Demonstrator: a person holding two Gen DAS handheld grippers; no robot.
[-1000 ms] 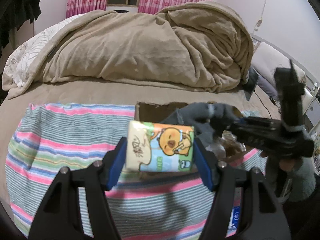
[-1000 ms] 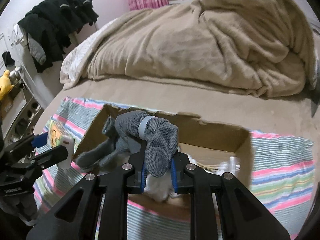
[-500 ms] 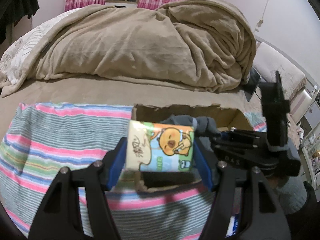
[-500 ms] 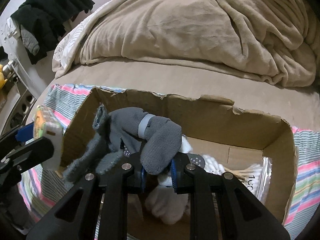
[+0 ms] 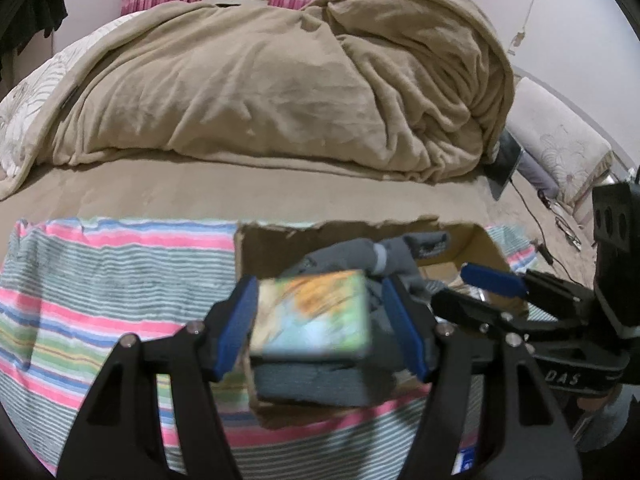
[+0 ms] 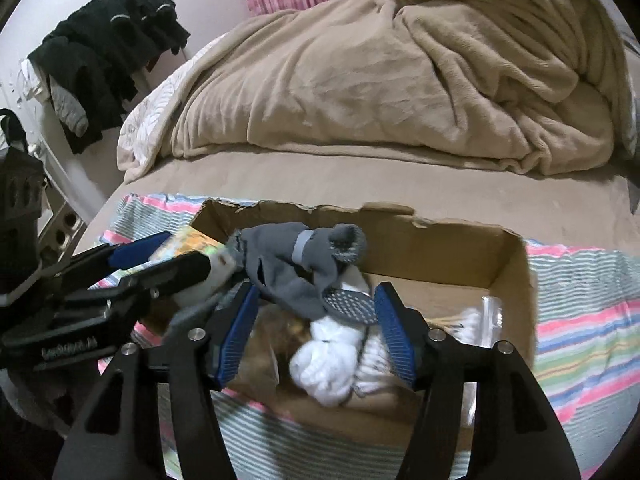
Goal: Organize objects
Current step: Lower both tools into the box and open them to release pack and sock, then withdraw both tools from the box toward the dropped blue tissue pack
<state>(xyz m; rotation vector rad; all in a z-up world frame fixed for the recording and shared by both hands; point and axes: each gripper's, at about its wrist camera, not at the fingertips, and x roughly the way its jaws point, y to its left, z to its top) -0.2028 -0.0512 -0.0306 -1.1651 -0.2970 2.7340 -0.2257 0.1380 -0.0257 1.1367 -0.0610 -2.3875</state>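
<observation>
"DAS" marks right hand-held gripper [image 5: 472, 292].

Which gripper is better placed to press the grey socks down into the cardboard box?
Right gripper: open, directly over the grey socks in the cardboard box. The left gripper has the tissue pack between its fingers.

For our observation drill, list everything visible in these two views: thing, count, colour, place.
cardboard box: one, brown, on striped cloth
striped cloth: one, pink-green-blue, on bed
grey socks: one bundle, grey, over box
white socks: one bundle, white, inside box
tissue pack: one, orange-green, blurred, between left jaws
blanket: one, beige, heaped on bed
dark clothes: several, black, hanging far left
left gripper: one, black, blue pads, at box
right gripper: one, black, blue pads, jaws open
</observation>
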